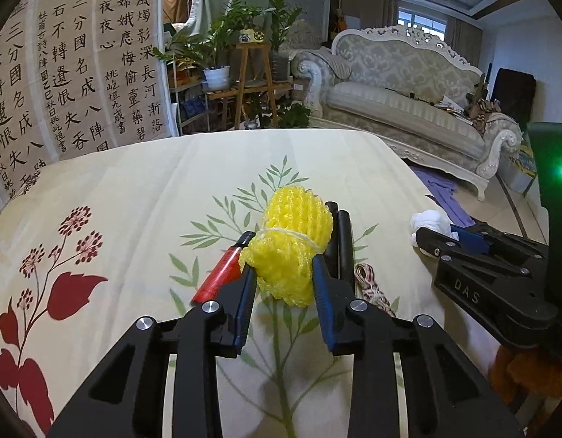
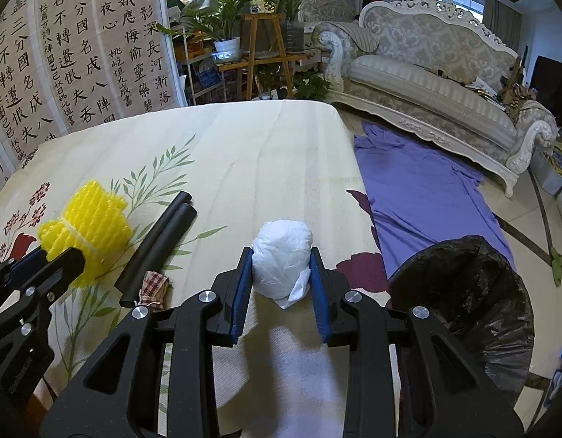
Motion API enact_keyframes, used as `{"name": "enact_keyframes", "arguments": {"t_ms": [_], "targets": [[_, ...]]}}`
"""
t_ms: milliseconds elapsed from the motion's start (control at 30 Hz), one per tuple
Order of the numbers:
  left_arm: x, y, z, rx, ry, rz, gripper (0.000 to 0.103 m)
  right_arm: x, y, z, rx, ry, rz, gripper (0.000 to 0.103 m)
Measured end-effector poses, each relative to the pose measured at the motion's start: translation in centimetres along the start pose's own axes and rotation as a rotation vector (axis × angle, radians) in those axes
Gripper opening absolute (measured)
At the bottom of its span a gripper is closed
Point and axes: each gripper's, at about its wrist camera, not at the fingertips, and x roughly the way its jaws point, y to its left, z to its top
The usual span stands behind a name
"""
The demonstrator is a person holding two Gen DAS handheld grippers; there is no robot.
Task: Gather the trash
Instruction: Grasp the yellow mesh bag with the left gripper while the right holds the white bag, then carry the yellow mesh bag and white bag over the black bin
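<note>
Blue-padded fingers (image 1: 319,284) of the left gripper (image 1: 282,273) clench one yellow foam net (image 1: 291,244), tied with string, over the floral cloth (image 1: 116,189). Its view alone shows one red pen (image 1: 220,273) beside the net. Right gripper (image 2: 281,273) grasps one white wad (image 2: 282,259) resting on the cloth near the table's right edge. Only the right view shows the black-lined bin (image 2: 470,292) on the floor just right of the table, and the purple sheet (image 2: 419,189). Both views show two black tubes (image 2: 160,241) and one checked scrap (image 2: 153,284).
</note>
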Motion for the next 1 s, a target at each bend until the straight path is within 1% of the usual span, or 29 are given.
{"name": "enact_keyframes", "arguments": {"t_ms": [100, 267, 500, 667, 800, 1000], "targets": [[-0.7, 0.3, -0.3, -0.01, -0.008, 0.001, 0.031, -0.6, 0.2, -0.3, 0.002, -0.01, 0.0, 0.029], [-2.0, 0.4, -0.7, -0.023, -0.02, -0.004, 0.031, -2.6, 0.3, -1.1, 0.002, -0.031, 0.011, 0.029], [-3.9, -0.5, -1.6, -0.03, -0.041, -0.036, 0.031, -6.6, -0.8, -2.7, 0.013, -0.077, -0.005, 0.029], [-5.0, -2.4, -2.3, -0.019, -0.047, -0.079, 0.031, -9.0, -3.1, -4.4, 0.046, -0.095, -0.042, 0.029], [-5.5, -4.6, -2.7, 0.009, -0.049, -0.112, 0.031, -9.9, -4.8, -5.3, 0.072, -0.098, -0.079, 0.029], [-5.4, -8.3, -3.2, 0.049, -0.039, -0.178, 0.031, -11.3, -8.3, -6.9, 0.124, -0.101, -0.143, 0.029]]}}
